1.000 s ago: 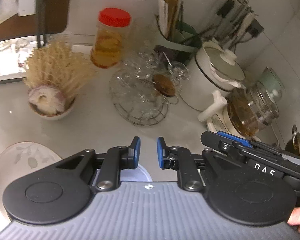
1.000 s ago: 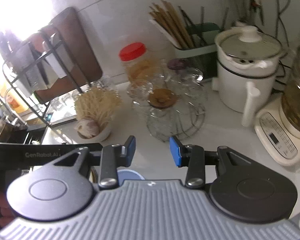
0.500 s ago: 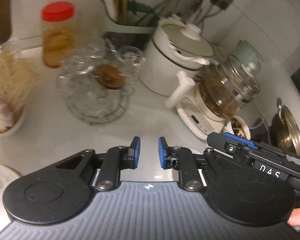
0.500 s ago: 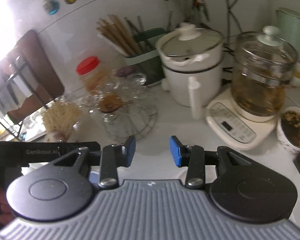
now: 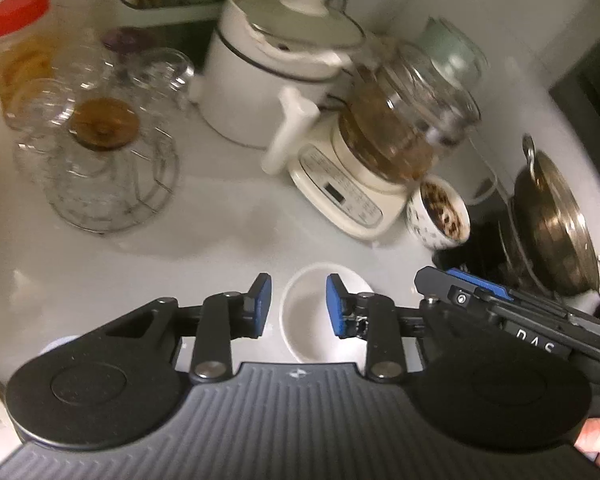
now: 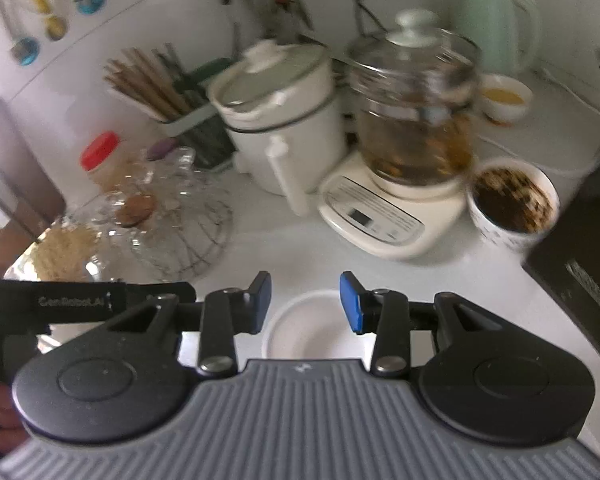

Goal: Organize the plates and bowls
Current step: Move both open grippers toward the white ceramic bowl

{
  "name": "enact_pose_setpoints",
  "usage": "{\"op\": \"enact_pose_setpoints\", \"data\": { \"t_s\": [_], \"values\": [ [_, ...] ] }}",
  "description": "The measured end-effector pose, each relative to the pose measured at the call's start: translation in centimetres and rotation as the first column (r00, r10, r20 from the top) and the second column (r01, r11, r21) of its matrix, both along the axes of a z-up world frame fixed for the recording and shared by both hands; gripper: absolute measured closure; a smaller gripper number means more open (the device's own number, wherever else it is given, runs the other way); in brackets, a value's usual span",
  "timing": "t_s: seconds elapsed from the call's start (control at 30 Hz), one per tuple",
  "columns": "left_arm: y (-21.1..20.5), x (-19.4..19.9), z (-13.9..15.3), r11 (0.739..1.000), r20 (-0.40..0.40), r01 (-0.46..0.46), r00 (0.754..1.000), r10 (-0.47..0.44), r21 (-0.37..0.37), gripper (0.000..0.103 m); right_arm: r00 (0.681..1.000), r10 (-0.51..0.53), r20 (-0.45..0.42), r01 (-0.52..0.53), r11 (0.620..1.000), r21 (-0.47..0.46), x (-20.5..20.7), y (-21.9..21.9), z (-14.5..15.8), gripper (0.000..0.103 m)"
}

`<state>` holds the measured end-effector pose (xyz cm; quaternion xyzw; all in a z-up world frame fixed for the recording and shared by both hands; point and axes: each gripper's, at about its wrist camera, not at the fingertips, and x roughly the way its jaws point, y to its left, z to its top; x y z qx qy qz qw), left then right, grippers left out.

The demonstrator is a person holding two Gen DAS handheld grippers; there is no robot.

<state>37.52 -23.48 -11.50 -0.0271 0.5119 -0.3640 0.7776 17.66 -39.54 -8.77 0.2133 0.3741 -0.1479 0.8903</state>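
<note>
Jaws of the left hand-held gripper point(image 5: 299, 308) are opening above a white bowl point(image 5: 312, 320) on the table point(image 5: 228, 240), nothing gripped. The right hand-held gripper point(image 6: 305, 304) is held apart over the same bowl, untouched.

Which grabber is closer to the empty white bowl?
Too close to call. The left gripper hangs just above the white bowl, its jaws opening with nothing between them. The right gripper hovers over the same bowl, open. Neither touches it.
</note>
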Motion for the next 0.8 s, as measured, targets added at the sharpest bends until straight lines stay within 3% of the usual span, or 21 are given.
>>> {"op": "enact_pose_setpoints", "data": {
  "t_s": [0.1,0.13,0.17,0.23,0.57,0.8],
  "values": [
    [-1.1,-0.1,-0.7,0.999,-0.014,0.030,0.999,-0.030,0.022,0.058,0.999,-0.046,-0.019,0.046,0.999,0.019,-0.8,-1.1,-0.7,0.062],
    [-1.5,-0.1,-1.0,0.999,-0.018,0.037,0.999,-0.037,0.029,0.056,0.998,-0.064,-0.025,0.065,0.998,0.026,-1.1,-1.5,-0.9,0.057],
    [-1.9,0.0,-1.3,0.998,-0.022,0.044,0.999,-0.043,0.036,0.054,0.997,-0.079,-0.026,0.080,0.996,0.033,-1.3,-1.8,-1.2,0.043],
    [-2.4,0.0,-1.9,0.997,-0.040,0.051,0.998,-0.049,0.051,0.051,0.994,-0.108,-0.016,0.109,0.993,0.055,-1.9,-2.6,-1.7,0.033],
    [-3.0,1.0,-5.9,0.992,-0.131,0.027,0.991,-0.010,0.123,0.048,0.992,-0.100,-0.083,0.112,0.983,0.147,-1.8,-5.4,-4.8,0.033],
    [-4.2,1.4,-8.3,0.991,-0.177,-0.004,0.984,0.027,0.131,0.048,0.988,-0.026,-0.155,0.066,0.965,0.255,-0.1,-7.3,-8.1,0.034]
  ]
}}
